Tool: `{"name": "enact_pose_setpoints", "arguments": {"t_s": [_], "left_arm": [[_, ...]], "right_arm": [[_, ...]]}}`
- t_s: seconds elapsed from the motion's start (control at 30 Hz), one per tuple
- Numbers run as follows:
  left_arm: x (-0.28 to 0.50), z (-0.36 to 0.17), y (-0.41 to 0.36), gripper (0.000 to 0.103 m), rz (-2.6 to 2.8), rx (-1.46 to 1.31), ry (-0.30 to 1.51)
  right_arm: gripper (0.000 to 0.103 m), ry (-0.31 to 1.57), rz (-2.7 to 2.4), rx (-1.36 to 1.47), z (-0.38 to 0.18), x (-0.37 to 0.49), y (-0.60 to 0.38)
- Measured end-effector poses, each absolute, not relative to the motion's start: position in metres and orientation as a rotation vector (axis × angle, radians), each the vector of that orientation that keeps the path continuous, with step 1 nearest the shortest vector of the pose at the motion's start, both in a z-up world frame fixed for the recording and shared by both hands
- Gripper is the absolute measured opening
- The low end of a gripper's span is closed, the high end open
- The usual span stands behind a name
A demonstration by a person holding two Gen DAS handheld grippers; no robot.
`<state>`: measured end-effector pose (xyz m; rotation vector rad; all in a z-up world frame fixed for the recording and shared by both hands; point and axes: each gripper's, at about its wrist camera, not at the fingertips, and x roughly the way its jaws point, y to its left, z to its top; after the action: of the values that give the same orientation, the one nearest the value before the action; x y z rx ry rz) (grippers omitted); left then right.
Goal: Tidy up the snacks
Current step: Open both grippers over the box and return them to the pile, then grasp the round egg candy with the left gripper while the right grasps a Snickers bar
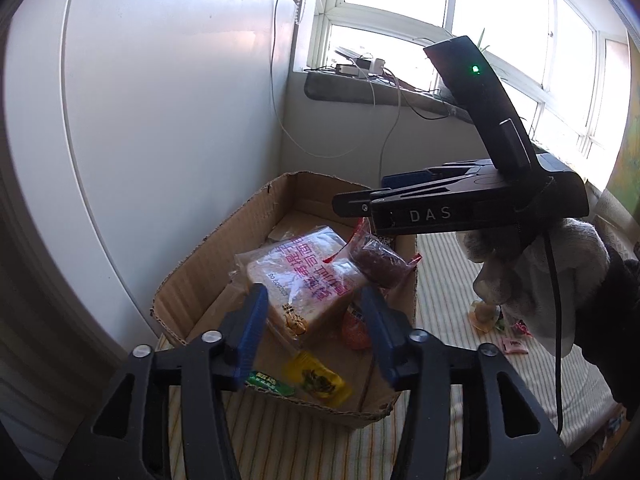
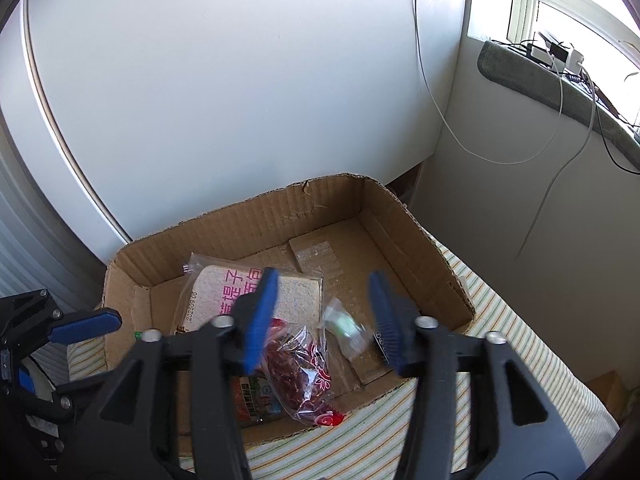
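I read the left hand-held gripper (image 1: 314, 322) as parted, nothing pinched; the bagged sliced bread (image 1: 304, 280) lies ahead of its fingertips inside the cardboard box (image 2: 280, 216). The right hand-held gripper (image 2: 324, 312) is likewise spread and empty, above the red-printed bag of dark snacks (image 2: 298, 376), a small green-white packet (image 2: 346, 330) between its fingers.

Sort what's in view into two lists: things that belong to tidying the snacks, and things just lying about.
Belongs to the job:
cardboard box
bagged bread
red snack bag
small green packet
yellow packet
loose sweets on the cloth

Just lying about:
cables
chargers on the windowsill
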<state>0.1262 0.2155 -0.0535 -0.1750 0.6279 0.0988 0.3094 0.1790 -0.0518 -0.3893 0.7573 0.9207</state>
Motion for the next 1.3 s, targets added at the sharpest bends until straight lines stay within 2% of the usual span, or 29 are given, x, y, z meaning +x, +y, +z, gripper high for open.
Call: {"name": "enact_pose_setpoints", "arguments": {"t_s": [0.07,0.17,0.63,1.03,1.1,1.3], "left_arm": [[0.125,-0.052,0.215,0.064,0.102,-0.176,0.625],[0.124,-0.05,0.212,0.065,0.106,-0.173,0.622],[0.119,-0.04,0.176,0.065,0.062,-0.147,0.615],[0.146,-0.05,0.109,0.064,-0.094,-0.13,0.657],[0.151,-0.054,0.098,0.062,-0.126,-0.138,0.671],[0.17,-0.071,0.073,0.047,-0.195,-0.17,0.733]], "right_arm": [[0.085,0.725,0.917,-0.386,-0.047,0.306,0.175],[0.09,0.713,0.911,-0.391,-0.044,0.303,0.173],[0.09,0.696,0.861,-0.354,-0.028,0.291,0.121],[0.09,0.702,0.719,-0.289,-0.024,0.285,-0.007],[0.09,0.71,0.676,-0.276,-0.027,0.286,-0.03],[0.09,0.762,0.601,-0.22,-0.042,0.292,-0.093]]}}
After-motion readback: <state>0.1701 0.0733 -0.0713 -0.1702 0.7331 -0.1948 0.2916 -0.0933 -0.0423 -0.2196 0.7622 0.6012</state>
